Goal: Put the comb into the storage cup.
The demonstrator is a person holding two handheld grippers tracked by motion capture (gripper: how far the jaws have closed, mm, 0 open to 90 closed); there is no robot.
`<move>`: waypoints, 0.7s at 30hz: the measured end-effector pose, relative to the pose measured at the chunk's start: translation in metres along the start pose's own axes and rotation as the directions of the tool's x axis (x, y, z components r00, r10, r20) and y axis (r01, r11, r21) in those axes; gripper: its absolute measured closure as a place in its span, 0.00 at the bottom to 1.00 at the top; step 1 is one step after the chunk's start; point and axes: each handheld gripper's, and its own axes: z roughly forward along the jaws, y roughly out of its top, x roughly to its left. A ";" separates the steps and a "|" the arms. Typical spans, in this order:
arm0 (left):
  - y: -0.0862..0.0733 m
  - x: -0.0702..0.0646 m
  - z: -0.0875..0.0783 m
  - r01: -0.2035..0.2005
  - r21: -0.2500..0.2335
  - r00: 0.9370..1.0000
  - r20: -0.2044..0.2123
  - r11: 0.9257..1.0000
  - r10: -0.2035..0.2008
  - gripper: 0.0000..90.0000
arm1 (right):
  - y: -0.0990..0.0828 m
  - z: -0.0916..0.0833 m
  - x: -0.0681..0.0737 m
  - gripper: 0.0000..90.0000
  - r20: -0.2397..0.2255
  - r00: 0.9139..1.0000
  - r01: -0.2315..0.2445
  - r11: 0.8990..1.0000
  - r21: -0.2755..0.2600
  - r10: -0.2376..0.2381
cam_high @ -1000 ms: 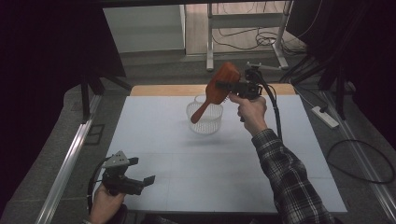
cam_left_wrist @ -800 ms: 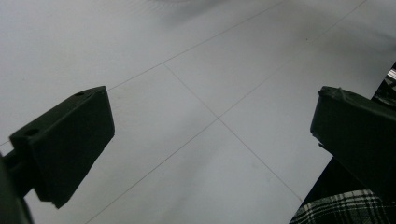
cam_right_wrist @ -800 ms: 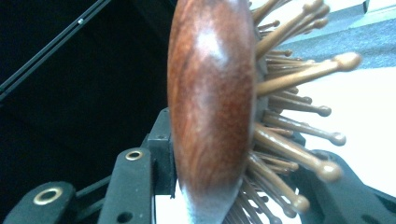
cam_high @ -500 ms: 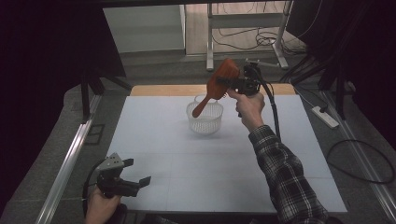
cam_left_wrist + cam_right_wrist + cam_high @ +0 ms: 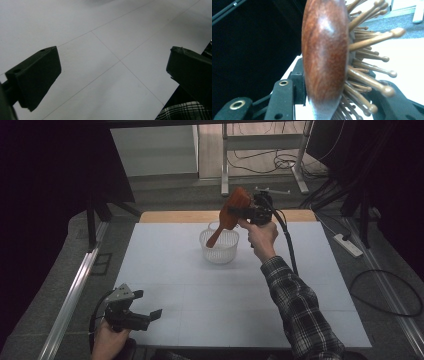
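1. The right gripper (image 5: 239, 212) is hanging in the air over the far middle of the table (image 5: 165, 270), at about 12 o'clock from the table's centre, its jaws pointing toward 9 o'clock.
2. Its jaws are clenching the head of a wooden brush (image 5: 230, 215); in the right gripper view the brush (image 5: 324, 55) is standing on edge between them, its polished back against one jaw and its knobbed pins pressing toward the other.
3. The brush's handle is slanting down toward 7 o'clock, with its tip reaching the rim of a white basket (image 5: 220, 251); I cannot tell whether it is touching.
4. The basket is sitting upright on the table, just below the right gripper, at about 6 o'clock from it.
5. The right hand (image 5: 261, 236) is gripping the tool from underneath, and a plaid sleeve (image 5: 300, 310) is running back toward 5 o'clock.
6. The left gripper (image 5: 142, 314) is waiting low at the table's near edge, around 7 o'clock from the centre and well apart from the basket.
7. Its jaws are standing wide and released, with bare table (image 5: 105, 50) between them in the left gripper view.
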 end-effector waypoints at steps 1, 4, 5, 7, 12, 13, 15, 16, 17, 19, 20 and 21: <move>0.000 0.000 0.000 0.002 -0.001 1.000 0.001 1.000 -0.002 0.00 | -0.002 0.001 0.001 0.60 0.002 1.000 -0.003 1.000 -0.001 0.003; 0.000 0.000 0.000 -0.001 0.000 1.000 0.000 1.000 0.001 0.00 | -0.006 0.005 0.001 0.60 0.003 1.000 -0.008 1.000 -0.003 0.008; 0.000 0.000 0.000 -0.002 0.000 1.000 -0.001 1.000 0.002 0.00 | -0.008 0.006 0.001 0.60 0.007 1.000 -0.007 1.000 -0.003 0.007; 0.000 0.000 0.000 -0.002 0.002 1.000 -0.001 1.000 0.002 0.00 | -0.012 0.009 0.001 0.60 0.015 1.000 -0.006 1.000 -0.001 0.006; 0.000 0.001 0.000 0.007 0.000 1.000 0.000 1.000 -0.007 0.00 | -0.017 0.013 0.001 0.60 0.026 1.000 -0.002 1.000 0.005 0.001; 0.000 0.001 0.000 0.009 -0.001 1.000 -0.001 1.000 -0.009 0.00 | -0.019 0.014 0.001 0.60 0.031 1.000 0.003 1.000 0.009 -0.003; 0.000 0.001 0.000 0.010 -0.002 1.000 0.001 1.000 -0.010 0.00 | -0.021 0.015 0.001 0.60 0.036 0.999 0.008 1.000 0.010 -0.009; 0.000 0.001 0.000 0.009 -0.001 1.000 0.001 1.000 -0.009 0.00 | -0.023 0.015 0.000 0.60 0.037 0.999 0.009 1.000 0.011 -0.009; 0.000 0.001 0.000 0.008 0.000 1.000 0.000 1.000 -0.008 0.00 | -0.024 0.015 0.000 0.60 0.039 0.999 0.010 1.000 0.012 -0.010; 0.000 0.001 0.000 0.008 0.001 1.000 0.000 1.000 -0.008 0.00 | -0.027 0.016 -0.001 0.60 0.044 0.999 0.011 1.000 0.013 -0.011; 0.000 0.001 0.000 0.009 0.000 1.000 0.000 1.000 -0.009 0.00 | -0.027 0.017 -0.001 0.60 0.045 0.999 0.008 1.000 0.012 -0.008; 0.000 0.001 0.000 0.010 0.001 1.000 0.000 1.000 -0.010 0.00 | -0.029 0.017 -0.002 0.60 0.045 0.999 0.004 1.000 0.009 -0.005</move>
